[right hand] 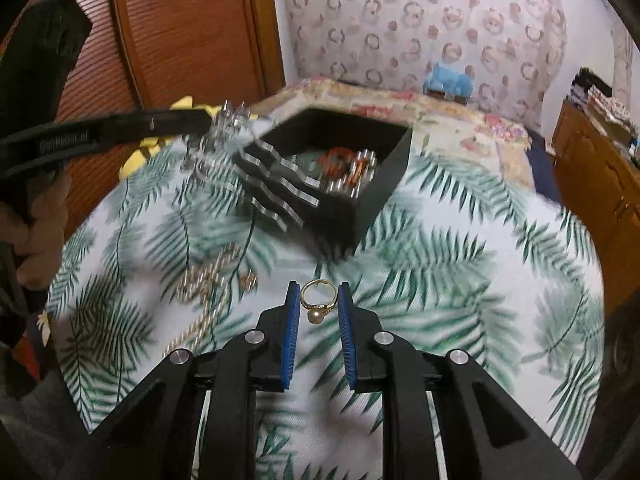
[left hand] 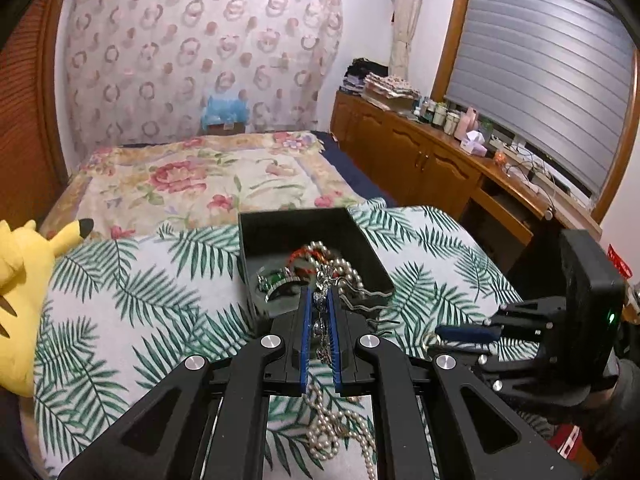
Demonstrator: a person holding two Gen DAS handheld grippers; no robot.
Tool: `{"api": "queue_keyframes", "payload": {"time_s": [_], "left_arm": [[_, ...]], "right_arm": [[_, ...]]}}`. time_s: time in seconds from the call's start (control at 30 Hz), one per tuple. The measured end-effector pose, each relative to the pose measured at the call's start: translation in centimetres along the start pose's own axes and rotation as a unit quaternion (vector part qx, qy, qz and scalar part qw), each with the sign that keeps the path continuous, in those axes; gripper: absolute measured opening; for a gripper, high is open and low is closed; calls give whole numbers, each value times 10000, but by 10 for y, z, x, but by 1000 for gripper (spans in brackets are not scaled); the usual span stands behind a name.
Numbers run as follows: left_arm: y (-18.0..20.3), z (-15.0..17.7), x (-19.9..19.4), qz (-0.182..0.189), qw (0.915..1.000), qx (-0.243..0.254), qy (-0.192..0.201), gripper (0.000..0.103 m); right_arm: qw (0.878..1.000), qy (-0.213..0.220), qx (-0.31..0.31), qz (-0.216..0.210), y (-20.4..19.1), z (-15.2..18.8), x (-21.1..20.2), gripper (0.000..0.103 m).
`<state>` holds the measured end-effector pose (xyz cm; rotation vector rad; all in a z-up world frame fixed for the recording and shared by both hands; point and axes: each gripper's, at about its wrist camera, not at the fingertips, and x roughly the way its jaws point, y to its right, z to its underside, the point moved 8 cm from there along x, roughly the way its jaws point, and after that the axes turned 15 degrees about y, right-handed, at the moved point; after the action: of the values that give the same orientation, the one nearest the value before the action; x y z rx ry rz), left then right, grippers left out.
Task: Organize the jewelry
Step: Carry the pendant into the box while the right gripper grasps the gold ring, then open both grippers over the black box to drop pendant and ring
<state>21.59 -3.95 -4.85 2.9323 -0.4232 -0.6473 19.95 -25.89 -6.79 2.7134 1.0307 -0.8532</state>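
The gold pearl ring (right hand: pixel 317 303) sits clamped between the right gripper (right hand: pixel 319 302) pads, lifted above the palm-leaf bedspread (right hand: pixel 460 264) near its front edge, likely bound for the black jewelry box (right hand: pixel 384 188). The left gripper (left hand: pixel 319 308), angled down over the box's near rim, is closed on a silver hair comb (left hand: pixel 322 296); a pearl necklace (left hand: pixel 340 432) lies loose beneath.

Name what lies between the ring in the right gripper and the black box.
Only bare leaf-print cloth. The right wrist view shows nothing else between the ring and the box. The pearl necklace lies off to the left.
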Motion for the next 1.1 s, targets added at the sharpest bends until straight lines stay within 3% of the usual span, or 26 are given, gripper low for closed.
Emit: {"api": "queue_keyframes", "payload": {"time_s": [0.37, 0.8, 0.9, 1.1], "left_arm": [[-24, -20, 18, -240, 9996, 76, 112, 7], [-44, -24, 39, -397, 9992, 92, 36, 7], [-46, -24, 43, -387, 9992, 66, 9, 7], [-45, -23, 55, -327, 9994, 33, -64, 7]], "right_arm": [[9993, 303, -207, -8, 17, -53, 28, 21], [9995, 290, -39, -138, 18, -61, 59, 22], [9995, 300, -66, -92, 19, -62, 62, 30], [9994, 338, 18, 23, 24, -62, 57, 31]]}}
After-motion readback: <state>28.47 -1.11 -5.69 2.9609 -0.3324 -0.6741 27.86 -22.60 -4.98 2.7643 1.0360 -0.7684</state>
